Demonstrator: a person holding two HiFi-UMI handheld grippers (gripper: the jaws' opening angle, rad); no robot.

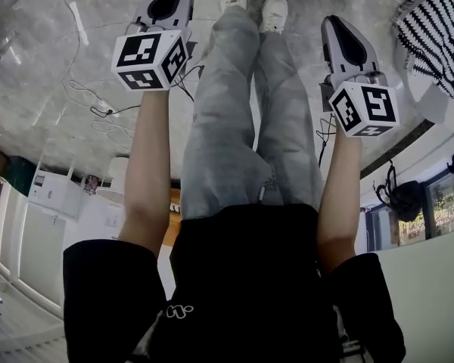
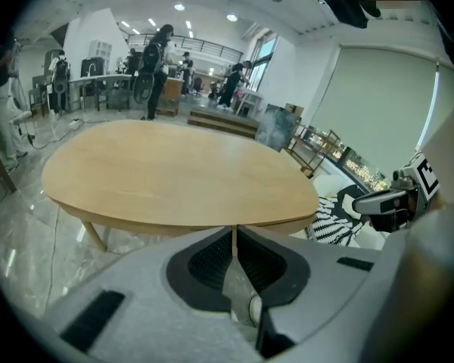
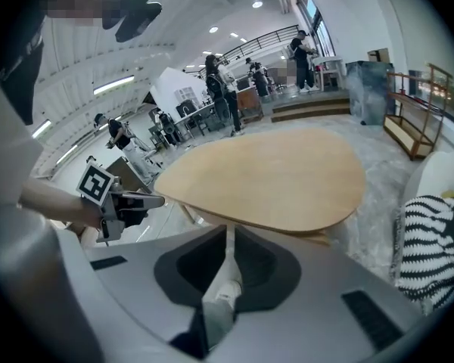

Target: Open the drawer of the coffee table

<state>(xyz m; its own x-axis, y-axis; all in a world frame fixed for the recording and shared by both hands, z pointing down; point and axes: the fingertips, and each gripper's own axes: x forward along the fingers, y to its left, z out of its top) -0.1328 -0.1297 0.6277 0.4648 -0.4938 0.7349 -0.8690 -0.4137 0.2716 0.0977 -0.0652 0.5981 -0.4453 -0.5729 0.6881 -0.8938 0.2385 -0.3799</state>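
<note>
My left gripper (image 2: 234, 237) has its jaws pressed together with nothing between them, and my right gripper (image 3: 228, 237) is the same: closed and empty. From my head I see both held out in front of me and tilted downward, one on each side of my legs (image 1: 250, 119), over the grey marble floor (image 1: 68, 74), with my white shoes (image 1: 274, 10) between the two tips. The coffee table (image 2: 174, 172) stands ahead of both grippers and apart from them, with neither touching it. In the left gripper view its rounded wooden top fills the middle of the picture, and its near edge sits just above the closed fingertips. In the right gripper view the same edge also lies just beyond the tips, with the top stretching off to the right. I can see one slanted table leg (image 2: 93, 235) under the top on the left, but I cannot make out the drawer below the edge. A striped cloth (image 3: 431, 255) lies to the right of the table, near my right gripper.
</note>
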